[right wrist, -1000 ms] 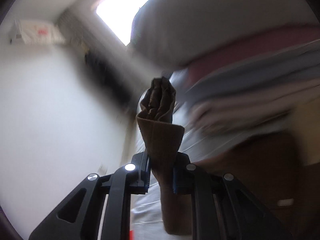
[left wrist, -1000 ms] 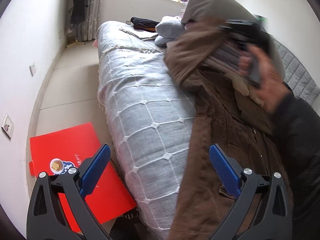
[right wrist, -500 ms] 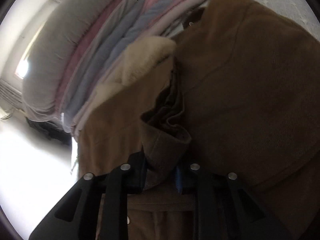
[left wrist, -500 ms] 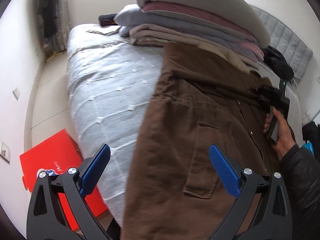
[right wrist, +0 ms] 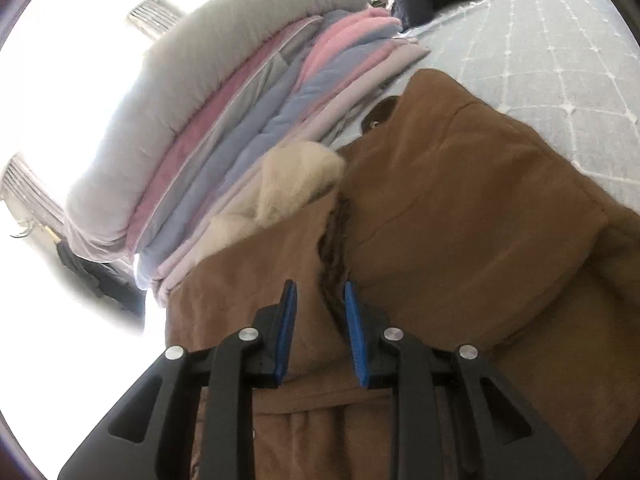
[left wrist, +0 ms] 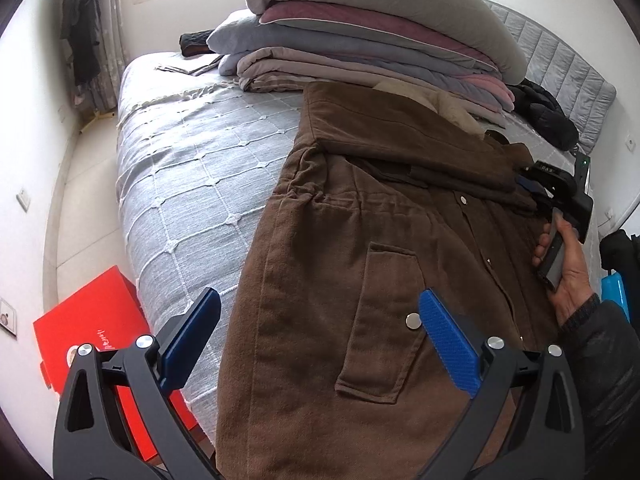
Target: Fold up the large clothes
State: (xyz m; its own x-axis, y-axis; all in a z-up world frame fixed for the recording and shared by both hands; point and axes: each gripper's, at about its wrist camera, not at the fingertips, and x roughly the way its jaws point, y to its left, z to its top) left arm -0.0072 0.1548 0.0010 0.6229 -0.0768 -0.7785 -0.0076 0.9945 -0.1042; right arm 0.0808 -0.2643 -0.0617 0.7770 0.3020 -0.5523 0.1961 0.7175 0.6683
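A large brown coat (left wrist: 360, 264) with a cream fleece collar (left wrist: 452, 108) lies front-up on the grey quilted bed (left wrist: 188, 168). One sleeve (left wrist: 420, 156) is folded across its chest. My left gripper (left wrist: 316, 328) is wide open above the coat's lower pocket, holding nothing. My right gripper (right wrist: 320, 316) has its jaws slightly apart just over the sleeve cuff (right wrist: 332, 248); no cloth sits between the pads. It also shows in the left wrist view (left wrist: 552, 188) at the coat's right side.
A stack of folded quilts and a pillow (left wrist: 380, 32) sits at the head of the bed behind the coat. A dark jacket (left wrist: 544, 116) lies by the headboard. A red box (left wrist: 92, 336) stands on the floor left of the bed.
The right gripper carried the sleeve down across the coat's chest and opened, letting the cuff go. The left gripper stayed open and swung to face the coat.
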